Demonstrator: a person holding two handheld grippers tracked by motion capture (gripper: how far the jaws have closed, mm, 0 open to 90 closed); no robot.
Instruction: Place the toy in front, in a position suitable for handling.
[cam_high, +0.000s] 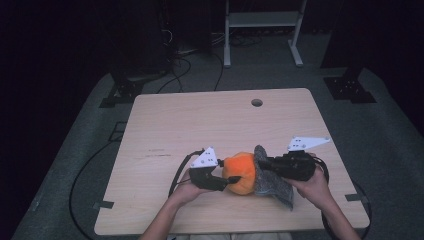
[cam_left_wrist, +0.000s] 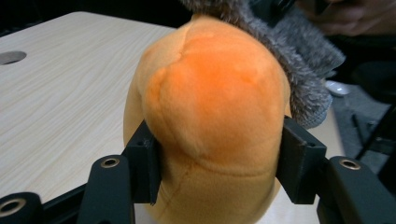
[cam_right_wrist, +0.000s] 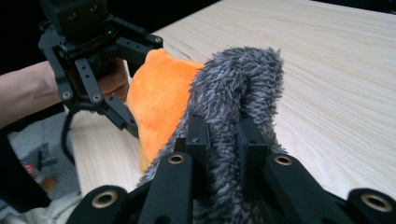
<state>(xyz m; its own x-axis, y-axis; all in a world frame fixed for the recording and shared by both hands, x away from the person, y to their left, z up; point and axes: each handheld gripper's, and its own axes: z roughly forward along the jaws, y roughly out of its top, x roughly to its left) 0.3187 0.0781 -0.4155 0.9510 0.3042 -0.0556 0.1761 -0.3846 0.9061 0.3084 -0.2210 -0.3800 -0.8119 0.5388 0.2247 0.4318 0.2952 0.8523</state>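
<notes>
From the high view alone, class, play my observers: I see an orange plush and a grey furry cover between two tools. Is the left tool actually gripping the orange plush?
Observer: Yes. In the left gripper view both pads of the left tool press into the sides of the orange plush, denting it.
Operator: And the right tool?
Observer: In the right gripper view the right tool pinches a fold of the grey furry cover between its jaws.
Operator: Is the plush inside the cover?
Observer: Partly; the right gripper view shows its orange end sticking out beyond the grey edge, toward the left tool.
</notes>
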